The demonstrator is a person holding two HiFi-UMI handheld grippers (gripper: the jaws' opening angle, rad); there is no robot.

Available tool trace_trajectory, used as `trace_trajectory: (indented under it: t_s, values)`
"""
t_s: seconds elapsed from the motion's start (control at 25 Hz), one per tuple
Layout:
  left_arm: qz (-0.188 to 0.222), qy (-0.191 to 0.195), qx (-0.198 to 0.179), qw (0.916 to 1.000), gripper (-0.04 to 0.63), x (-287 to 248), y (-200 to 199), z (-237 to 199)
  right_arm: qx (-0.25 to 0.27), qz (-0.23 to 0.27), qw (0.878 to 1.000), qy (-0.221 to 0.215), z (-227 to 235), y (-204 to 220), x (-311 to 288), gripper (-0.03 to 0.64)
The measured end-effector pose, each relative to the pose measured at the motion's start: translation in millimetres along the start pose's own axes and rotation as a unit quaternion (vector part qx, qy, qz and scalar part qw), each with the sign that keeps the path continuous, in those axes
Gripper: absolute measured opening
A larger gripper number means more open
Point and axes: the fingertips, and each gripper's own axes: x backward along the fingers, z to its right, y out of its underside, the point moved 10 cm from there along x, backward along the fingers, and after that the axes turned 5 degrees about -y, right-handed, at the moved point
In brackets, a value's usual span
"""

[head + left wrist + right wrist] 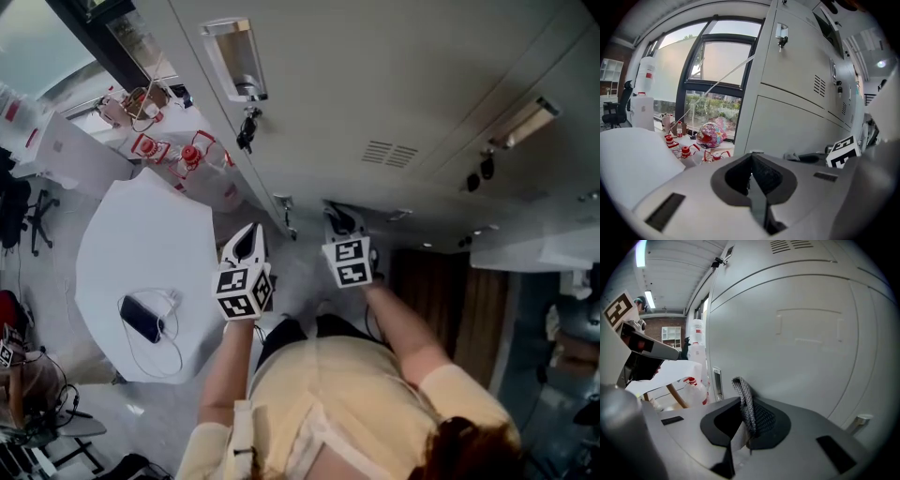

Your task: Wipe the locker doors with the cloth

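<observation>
Grey locker doors [394,103] fill the wall ahead of me. My right gripper [341,223] is shut on a grey knitted cloth [743,403], whose folded edge sticks up from between the jaws. That cloth is close against a lower locker door [806,338]; whether it touches the door I cannot tell. A little to the left, my left gripper [247,242] is held near the lockers' edge. Its jaws [751,163] are shut with nothing between them. The lockers [797,89] stand to its right in the left gripper view.
A white table [122,253] stands at the left with a dark phone [141,319] and cable on it. Red-capped bottles [190,156] sit on the floor by the window. Keys hang from a locker lock [247,129]. A door handle [284,214] sits between the grippers.
</observation>
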Motion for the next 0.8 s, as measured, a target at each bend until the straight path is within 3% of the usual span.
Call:
trace_trajectory:
  t_s: [0.8]
  values:
    - [-0.016, 0.069, -0.024, 0.9972, 0.002, -39, 3, 55, -0.035, 0.003, 0.997, 0.074, 55, 27, 46, 0.029]
